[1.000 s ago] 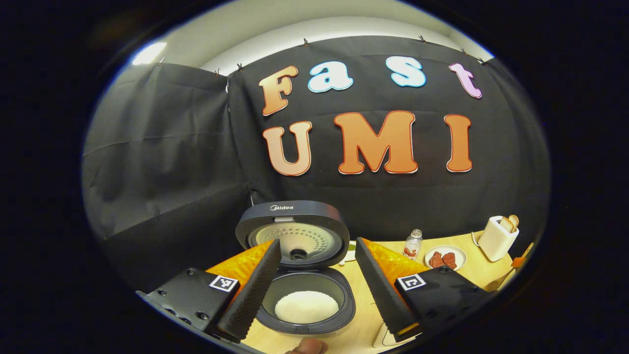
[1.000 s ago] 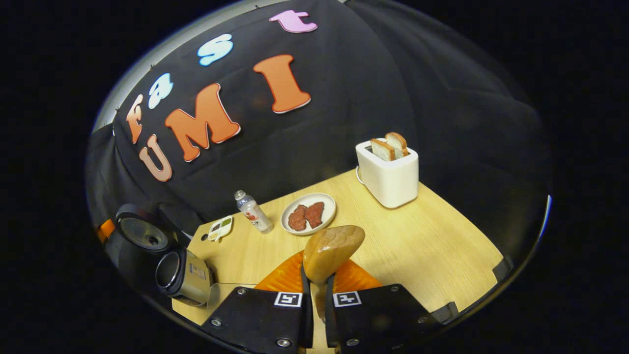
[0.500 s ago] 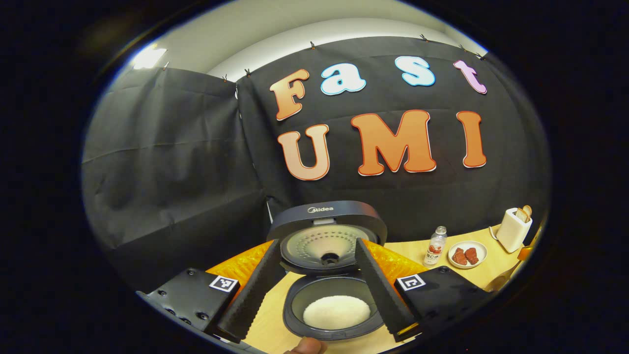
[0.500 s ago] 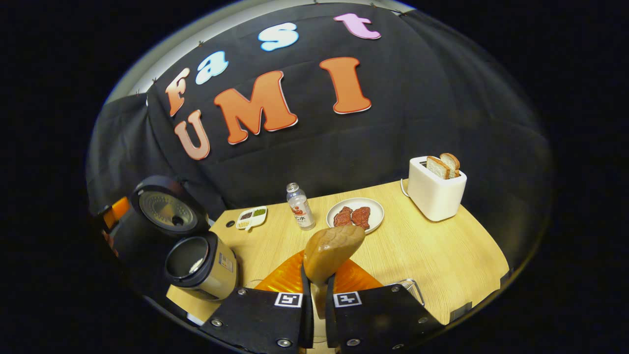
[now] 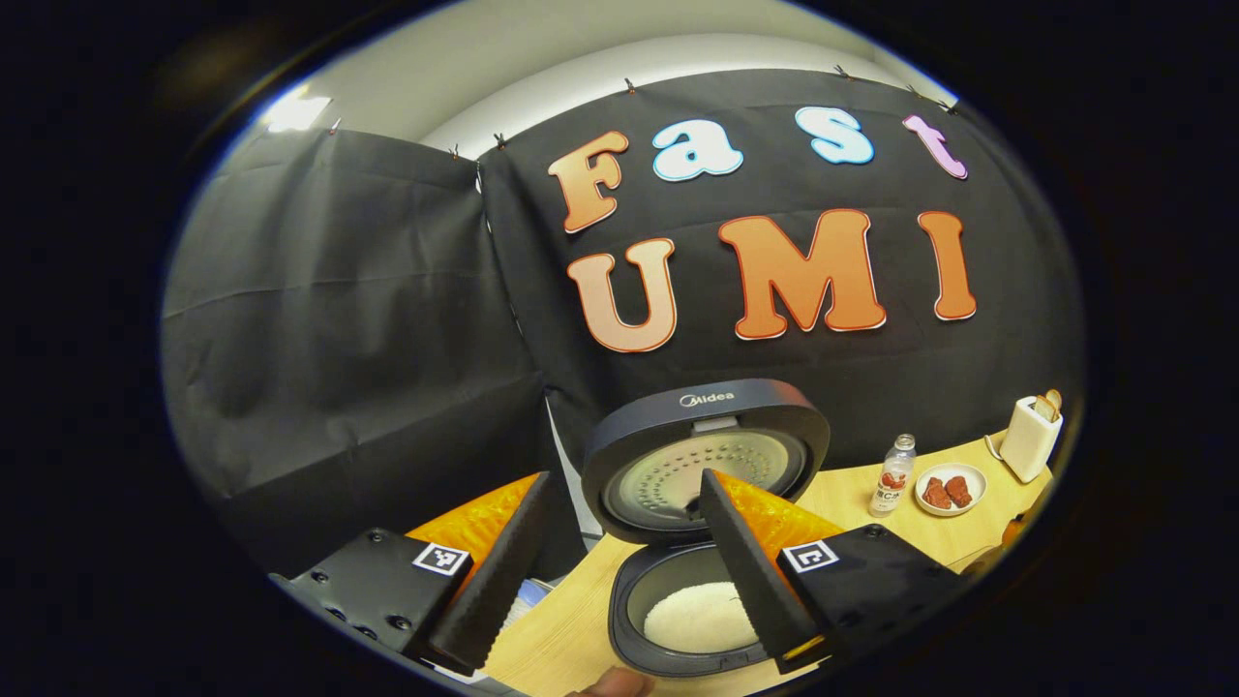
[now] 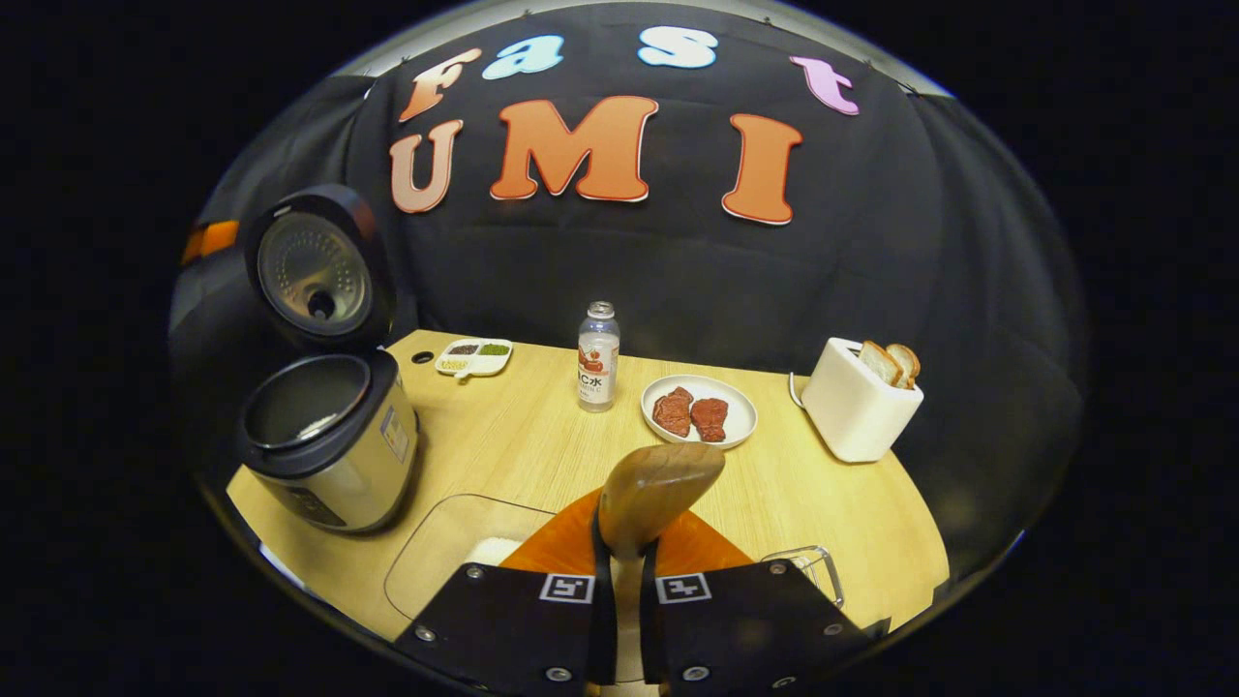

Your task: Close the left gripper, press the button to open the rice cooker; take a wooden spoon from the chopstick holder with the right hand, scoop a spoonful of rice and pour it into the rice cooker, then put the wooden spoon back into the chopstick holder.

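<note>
Between right gripper point(image 6: 619, 571) fingers, smooth rounded wooden spoon point(image 6: 656, 492) clamped

A staged kitchen booth: rice cooker point(image 6: 324, 436), toaster point(image 6: 857, 411), wooden table point(image 6: 823, 503).

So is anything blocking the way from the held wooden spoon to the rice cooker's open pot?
Nothing visible does. The right gripper holds the wooden spoon; bare table lies between it and the rice cooker, whose lid stands open.
</note>
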